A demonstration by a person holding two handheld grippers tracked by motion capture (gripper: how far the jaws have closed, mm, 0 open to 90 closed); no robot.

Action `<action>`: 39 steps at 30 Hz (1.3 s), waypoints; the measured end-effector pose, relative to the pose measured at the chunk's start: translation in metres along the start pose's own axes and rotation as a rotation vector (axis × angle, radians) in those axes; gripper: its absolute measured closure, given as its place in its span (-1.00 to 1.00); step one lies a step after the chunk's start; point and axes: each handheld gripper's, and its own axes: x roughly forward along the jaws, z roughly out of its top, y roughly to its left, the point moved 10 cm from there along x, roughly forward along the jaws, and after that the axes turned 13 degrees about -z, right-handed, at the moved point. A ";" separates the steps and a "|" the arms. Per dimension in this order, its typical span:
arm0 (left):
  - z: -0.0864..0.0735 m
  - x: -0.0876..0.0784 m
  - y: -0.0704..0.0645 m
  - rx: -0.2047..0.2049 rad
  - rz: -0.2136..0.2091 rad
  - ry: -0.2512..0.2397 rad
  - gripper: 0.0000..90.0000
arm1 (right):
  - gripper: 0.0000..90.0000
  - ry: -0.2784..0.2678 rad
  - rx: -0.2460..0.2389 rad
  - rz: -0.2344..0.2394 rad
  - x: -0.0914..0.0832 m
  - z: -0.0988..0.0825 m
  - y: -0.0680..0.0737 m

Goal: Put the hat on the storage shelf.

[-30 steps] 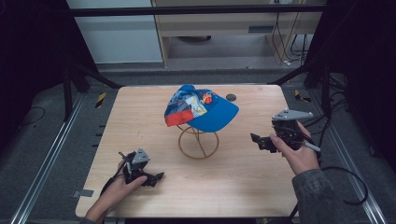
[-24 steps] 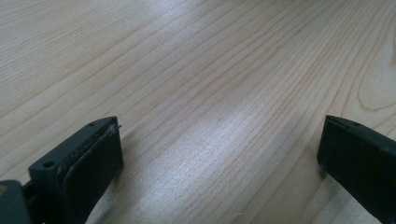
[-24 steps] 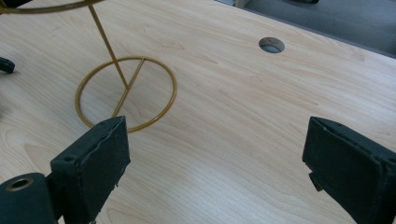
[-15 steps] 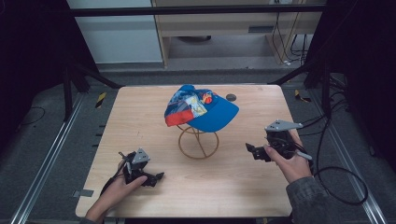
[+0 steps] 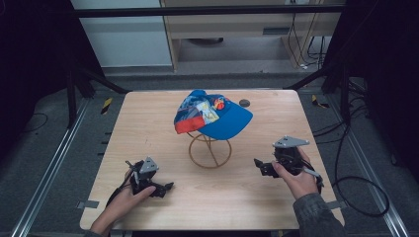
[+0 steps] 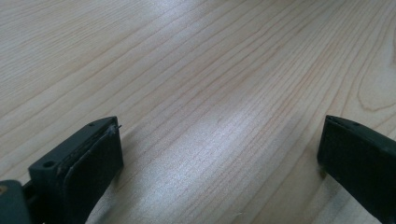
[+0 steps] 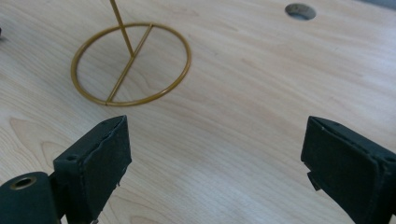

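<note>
Two tools are in your hands, both low over the wooden surface [image 5: 148, 123] and neither holding anything. Your left tool [image 5: 160, 188] sits near the front left corner of the surface, its jaws spread wide; in the left gripper view [image 6: 219, 149] bare wood grain lies between the two black jaws and ahead of them. Your right tool [image 5: 259, 165] sits toward the front right, jaws likewise spread wide, pointing inward across the surface; in the right gripper view [image 7: 215, 154] the wood shows plainly between them.

The blue cap [image 5: 212, 114] rests on top of a brass wire stand [image 5: 210, 150], which is placed at the middle of the surface. The cap has a patterned panel with red, white and light blue patches, and its brim points toward your right tool's side. The cap is above and well apart from both tools, between them and farther out from you. From the right tool, the stand's ring base [image 7: 130, 65] lies ahead and to the left of the jaws, not touching either; its upright rod rises from the crossbar out of that view. A small round hole [image 7: 300, 10] in the surface lies farther ahead of the right tool, beyond the stand and off to the right.
</note>
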 end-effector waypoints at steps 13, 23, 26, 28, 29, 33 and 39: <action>0.000 0.000 0.000 0.000 0.000 0.000 -1.00 | -0.82 0.044 0.006 0.014 0.020 -0.026 0.015; 0.000 0.000 0.000 0.000 0.001 0.000 -1.00 | -0.82 0.071 0.032 0.029 0.031 -0.045 0.027; 0.000 0.000 0.000 0.000 0.001 0.000 -1.00 | -0.82 0.073 0.037 0.031 0.034 -0.048 0.032; 0.000 0.000 0.000 0.000 0.001 0.000 -1.00 | -0.82 0.063 0.038 0.023 0.036 -0.050 0.034; 0.000 0.000 0.000 -0.001 0.001 0.000 -1.00 | -0.82 0.064 0.042 0.024 0.037 -0.051 0.036; 0.000 0.000 0.000 -0.001 0.001 0.000 -1.00 | -0.83 0.050 0.043 0.009 0.042 -0.054 0.040; 0.000 0.000 0.000 -0.001 0.001 0.000 -1.00 | -0.84 0.064 0.029 -0.009 0.049 -0.060 0.045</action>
